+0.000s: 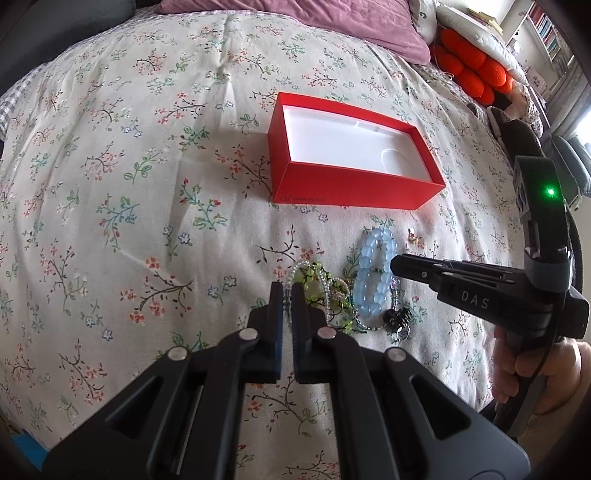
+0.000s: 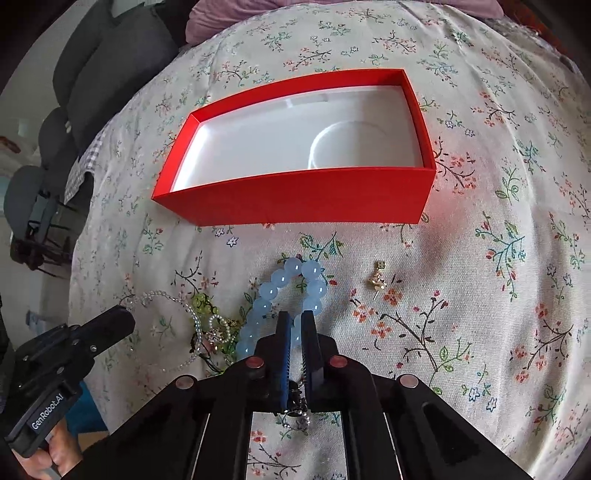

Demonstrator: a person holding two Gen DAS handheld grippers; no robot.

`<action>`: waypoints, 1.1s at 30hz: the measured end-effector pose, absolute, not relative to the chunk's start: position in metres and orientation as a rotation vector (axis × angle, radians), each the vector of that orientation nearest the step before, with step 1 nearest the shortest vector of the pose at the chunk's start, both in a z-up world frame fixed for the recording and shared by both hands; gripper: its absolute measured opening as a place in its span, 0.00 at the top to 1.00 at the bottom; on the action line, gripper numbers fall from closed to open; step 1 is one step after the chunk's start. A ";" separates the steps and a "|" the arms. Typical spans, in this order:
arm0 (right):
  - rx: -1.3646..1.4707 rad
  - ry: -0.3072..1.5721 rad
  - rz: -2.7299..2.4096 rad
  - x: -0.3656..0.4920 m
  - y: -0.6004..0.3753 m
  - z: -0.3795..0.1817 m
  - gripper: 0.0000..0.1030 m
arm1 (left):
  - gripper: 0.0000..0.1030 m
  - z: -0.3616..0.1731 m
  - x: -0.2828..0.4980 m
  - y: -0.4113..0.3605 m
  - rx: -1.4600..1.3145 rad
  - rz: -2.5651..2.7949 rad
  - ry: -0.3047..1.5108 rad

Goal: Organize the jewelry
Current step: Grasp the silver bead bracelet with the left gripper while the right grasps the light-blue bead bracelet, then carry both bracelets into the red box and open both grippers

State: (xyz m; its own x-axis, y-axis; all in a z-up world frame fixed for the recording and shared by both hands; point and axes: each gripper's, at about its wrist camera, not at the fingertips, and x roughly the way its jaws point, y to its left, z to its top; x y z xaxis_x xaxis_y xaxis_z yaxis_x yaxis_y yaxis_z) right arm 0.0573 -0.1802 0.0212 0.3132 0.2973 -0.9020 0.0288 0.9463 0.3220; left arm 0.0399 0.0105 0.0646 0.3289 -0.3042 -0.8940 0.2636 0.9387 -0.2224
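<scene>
An open red box [image 1: 354, 184] with a white, empty inside lies on the flowered bedspread; it also shows in the right wrist view [image 2: 295, 195]. In front of it lies a heap of jewelry: a pale blue bead bracelet [image 1: 373, 273] [image 2: 273, 291], a clear bead bracelet [image 2: 192, 321] [image 1: 299, 267], green beads [image 1: 314, 277] and a small gold earring [image 2: 376, 282] [image 1: 415, 236]. My left gripper [image 1: 288, 290] is shut on the clear bead bracelet's near edge. My right gripper [image 2: 295, 317] is shut on the blue bracelet's near side.
A purple pillow [image 1: 295, 22] lies at the bed's far end. Orange pom-pom cushions [image 1: 469, 66] sit at the far right. A dark chair [image 2: 107, 62] stands beside the bed on the left. A bookshelf [image 1: 546, 33] stands at the far right.
</scene>
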 end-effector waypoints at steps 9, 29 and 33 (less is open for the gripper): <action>0.262 1.263 0.112 0.063 -0.184 0.019 0.84 | 0.95 0.064 0.040 0.011 -0.042 -0.369 1.181; 0.176 1.207 0.073 0.068 -0.154 0.007 0.89 | 0.95 0.065 0.041 0.003 -0.001 -0.366 1.162; 0.251 1.195 0.105 0.065 -0.160 0.019 0.89 | 0.95 0.078 0.040 0.001 -0.002 -0.378 1.126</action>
State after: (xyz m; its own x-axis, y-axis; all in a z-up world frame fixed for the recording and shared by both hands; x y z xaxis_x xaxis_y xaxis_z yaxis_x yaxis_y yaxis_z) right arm 0.0647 -0.1597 0.0189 0.3666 0.2126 -0.9058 0.0519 0.9674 0.2480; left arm 0.0397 0.0008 0.0781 0.3733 -0.2963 -0.8791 0.2945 0.9364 -0.1906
